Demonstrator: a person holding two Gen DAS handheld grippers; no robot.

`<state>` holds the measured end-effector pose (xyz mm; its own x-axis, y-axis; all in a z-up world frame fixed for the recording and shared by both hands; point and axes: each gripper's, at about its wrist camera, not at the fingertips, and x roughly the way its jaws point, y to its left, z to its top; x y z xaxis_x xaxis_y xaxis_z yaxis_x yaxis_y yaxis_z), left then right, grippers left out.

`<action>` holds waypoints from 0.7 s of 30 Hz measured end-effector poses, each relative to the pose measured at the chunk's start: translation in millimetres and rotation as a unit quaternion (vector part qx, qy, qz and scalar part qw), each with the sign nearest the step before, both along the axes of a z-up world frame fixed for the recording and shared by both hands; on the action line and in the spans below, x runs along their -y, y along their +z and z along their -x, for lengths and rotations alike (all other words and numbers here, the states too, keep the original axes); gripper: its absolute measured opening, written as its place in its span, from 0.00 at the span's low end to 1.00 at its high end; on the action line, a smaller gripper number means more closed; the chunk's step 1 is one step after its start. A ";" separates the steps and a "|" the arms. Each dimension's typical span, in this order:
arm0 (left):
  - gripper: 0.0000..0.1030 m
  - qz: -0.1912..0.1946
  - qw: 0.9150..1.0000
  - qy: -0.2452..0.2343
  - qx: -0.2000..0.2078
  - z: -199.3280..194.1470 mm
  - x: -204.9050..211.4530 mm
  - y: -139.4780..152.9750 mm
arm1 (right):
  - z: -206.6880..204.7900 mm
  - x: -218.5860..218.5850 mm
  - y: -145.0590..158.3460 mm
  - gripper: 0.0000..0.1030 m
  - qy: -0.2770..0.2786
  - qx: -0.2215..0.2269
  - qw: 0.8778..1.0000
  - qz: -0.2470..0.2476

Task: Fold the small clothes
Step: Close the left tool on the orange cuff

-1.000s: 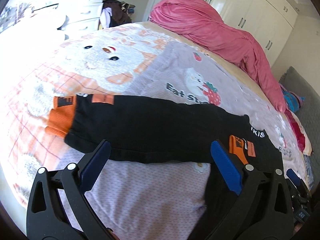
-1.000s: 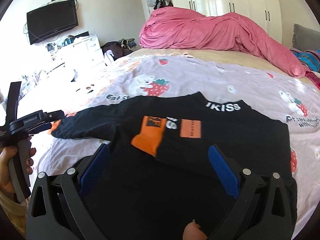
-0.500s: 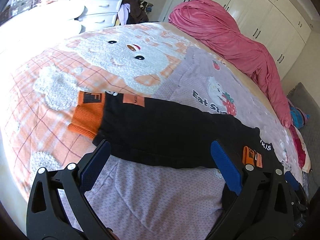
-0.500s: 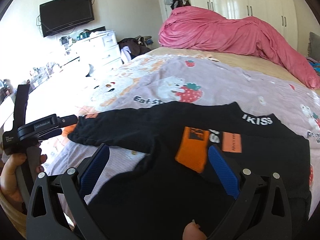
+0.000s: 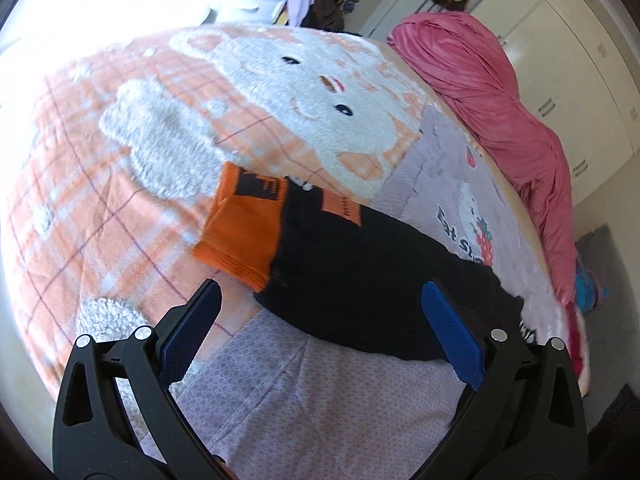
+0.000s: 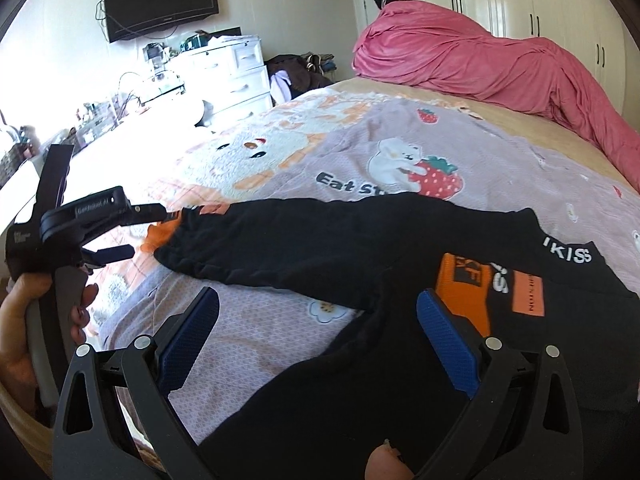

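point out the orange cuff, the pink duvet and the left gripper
orange cuff [image 5: 244, 232]: left wrist view, middle of the ribbed band.
pink duvet [image 6: 480, 60]: right wrist view, top of the heap.
left gripper [image 5: 320, 316]: left wrist view, midway between its open fingertips.

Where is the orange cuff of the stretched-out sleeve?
In the left wrist view, the orange cuff lies on the bear blanket, just ahead of the open left hand-held gripper.

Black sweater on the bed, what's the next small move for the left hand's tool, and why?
Probably ease the left gripper forward and close on the orange cuff. Its jaws are open and empty, just short of that cuff, and this sleeve lies stretched out flat, while the other cuff is already folded onto the body.
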<state>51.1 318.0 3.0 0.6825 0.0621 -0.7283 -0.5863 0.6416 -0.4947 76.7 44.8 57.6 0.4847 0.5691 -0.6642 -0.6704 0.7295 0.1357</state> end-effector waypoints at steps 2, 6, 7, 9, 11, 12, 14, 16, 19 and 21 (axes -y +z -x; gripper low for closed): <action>0.91 0.033 0.999 0.007 0.004 4.7 -9.9 -6.8 | 0.1 -3.0 -1.4 0.96 0.001 -0.002 1.000 0.001; 0.91 0.053 0.998 0.020 -0.002 7.7 -19.5 -16.8 | -0.4 -5.6 -2.0 0.96 0.002 -0.003 1.000 0.002; 0.91 0.059 0.998 0.021 -0.002 7.9 -20.6 -19.0 | -1.4 -6.3 -2.4 0.96 0.002 -0.004 1.000 0.002; 0.91 0.078 0.997 0.028 0.000 7.2 -23.5 -26.5 | -2.5 -8.1 -2.8 0.96 0.004 -0.007 1.000 0.000; 0.91 0.089 0.995 0.036 0.001 6.3 -26.1 -31.7 | -3.9 -11.2 -3.8 0.96 0.004 -0.009 1.000 0.001; 0.91 0.091 0.995 0.040 0.005 6.2 -27.0 -32.2 | -4.8 -13.2 -5.1 0.96 0.003 -0.011 1.000 0.003; 0.91 0.087 0.995 0.049 0.015 5.4 -29.6 -32.4 | -6.1 -17.3 -8.2 0.96 0.004 -0.015 1.000 0.011; 0.91 0.081 0.995 0.061 0.019 3.2 -32.1 -32.6 | -6.0 -21.2 -11.2 0.96 0.005 -0.018 1.000 0.015; 0.81 0.052 0.996 0.077 0.014 -2.8 -32.7 -30.4 | -5.8 -21.6 -14.4 0.96 0.009 -0.023 1.000 0.014; 0.53 0.026 0.996 0.086 0.005 -8.6 -32.1 -28.7 | -6.2 -19.9 -16.6 0.96 0.008 -0.027 0.999 0.016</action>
<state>59.8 350.1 -25.7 0.6720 0.1407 -0.7271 -0.6800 0.5060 -0.5306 82.9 64.8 41.0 0.4384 0.5548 -0.7071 -0.6747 0.7229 0.1489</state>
